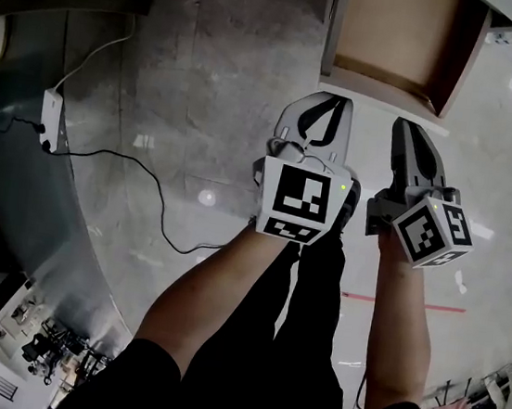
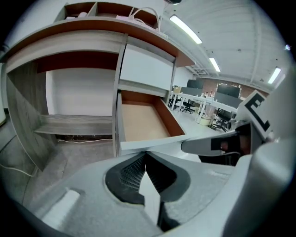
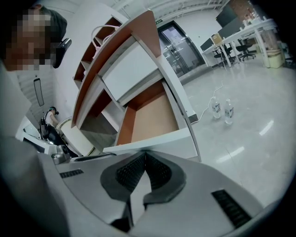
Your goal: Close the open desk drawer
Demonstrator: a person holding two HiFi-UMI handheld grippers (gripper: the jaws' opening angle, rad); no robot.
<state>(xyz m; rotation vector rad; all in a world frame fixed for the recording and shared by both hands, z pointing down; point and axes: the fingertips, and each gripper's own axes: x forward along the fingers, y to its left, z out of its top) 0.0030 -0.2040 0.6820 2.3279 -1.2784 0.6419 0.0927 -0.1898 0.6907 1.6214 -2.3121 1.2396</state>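
Note:
The open desk drawer (image 1: pixel 400 35) shows its brown bottom and white front panel (image 1: pixel 383 89) at the top of the head view. My left gripper (image 1: pixel 333 99) is shut on nothing, its tips right at the front panel's left part. Beside it, my right gripper (image 1: pixel 403 125) is also shut and empty, tips against or just short of the panel. In the left gripper view the drawer (image 2: pixel 141 121) juts from the desk straight ahead of the closed jaw tips (image 2: pixel 144 152). The right gripper view shows the drawer (image 3: pixel 155 118) just beyond its tips (image 3: pixel 144 152).
A white power strip (image 1: pixel 50 119) and black cables lie on the grey floor at left. Two water bottles (image 3: pixel 222 111) stand on the floor right of the desk. A closed white drawer (image 2: pixel 145 67) and a hutch shelf sit above. Red tape (image 1: pixel 402 302) marks the floor.

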